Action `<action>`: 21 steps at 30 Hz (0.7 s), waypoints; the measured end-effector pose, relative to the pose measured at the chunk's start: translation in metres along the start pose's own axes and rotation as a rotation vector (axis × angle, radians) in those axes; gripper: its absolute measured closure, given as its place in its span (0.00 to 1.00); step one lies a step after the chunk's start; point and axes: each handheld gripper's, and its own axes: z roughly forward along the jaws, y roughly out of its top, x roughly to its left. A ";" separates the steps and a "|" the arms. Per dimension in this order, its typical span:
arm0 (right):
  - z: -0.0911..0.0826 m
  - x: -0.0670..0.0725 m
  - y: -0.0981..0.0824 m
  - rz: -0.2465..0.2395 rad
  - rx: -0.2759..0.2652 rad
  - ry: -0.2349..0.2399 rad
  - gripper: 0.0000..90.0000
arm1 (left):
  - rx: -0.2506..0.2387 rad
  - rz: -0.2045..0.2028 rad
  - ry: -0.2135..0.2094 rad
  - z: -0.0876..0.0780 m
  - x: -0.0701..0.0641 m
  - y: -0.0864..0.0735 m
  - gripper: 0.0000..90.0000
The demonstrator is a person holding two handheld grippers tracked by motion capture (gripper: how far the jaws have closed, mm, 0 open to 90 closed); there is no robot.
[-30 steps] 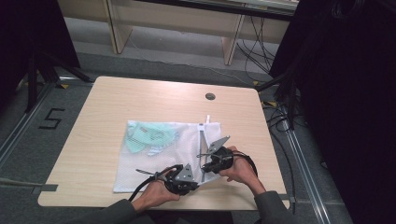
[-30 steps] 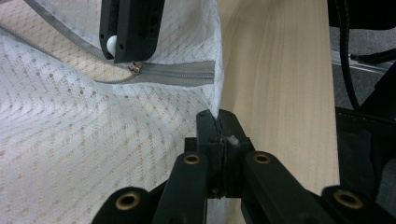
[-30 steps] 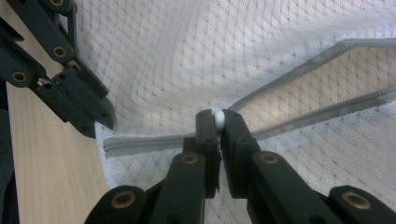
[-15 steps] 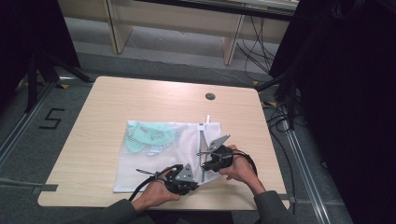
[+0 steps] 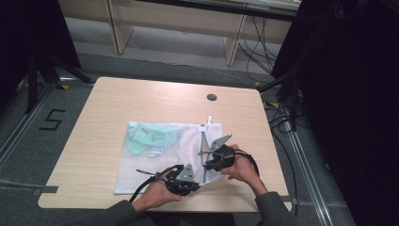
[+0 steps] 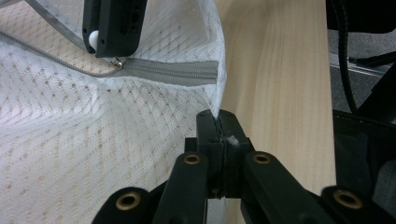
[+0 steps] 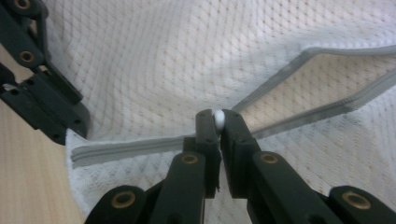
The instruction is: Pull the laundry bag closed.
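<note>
Your left gripper [image 6: 218,122] is clenched on the mesh bag's [image 6: 84,140] near-right corner, right gripper [image 7: 215,122] pinching the zipper pull [image 7: 217,117]; keep it taut, slide straight.

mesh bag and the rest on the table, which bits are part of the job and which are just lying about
In the job:
- white mesh bag, corner pinched by the left gripper
- grey zipper, partly open
- white zipper pull, clamped in the right gripper
- green clothes inside the bag

Lying about:
- round cable port in the table
- cables on the floor
</note>
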 end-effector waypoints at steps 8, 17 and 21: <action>0.001 -0.005 0.000 0.007 -0.006 -0.016 0.96 | 0.003 -0.001 -0.006 0.000 -0.002 0.000 0.99; 0.003 -0.010 0.002 -0.014 -0.005 -0.012 0.96 | -0.006 -0.013 -0.004 0.000 -0.001 0.000 0.99; 0.003 -0.012 0.003 0.003 -0.005 -0.028 0.96 | -0.004 -0.009 -0.006 0.000 -0.002 0.000 0.99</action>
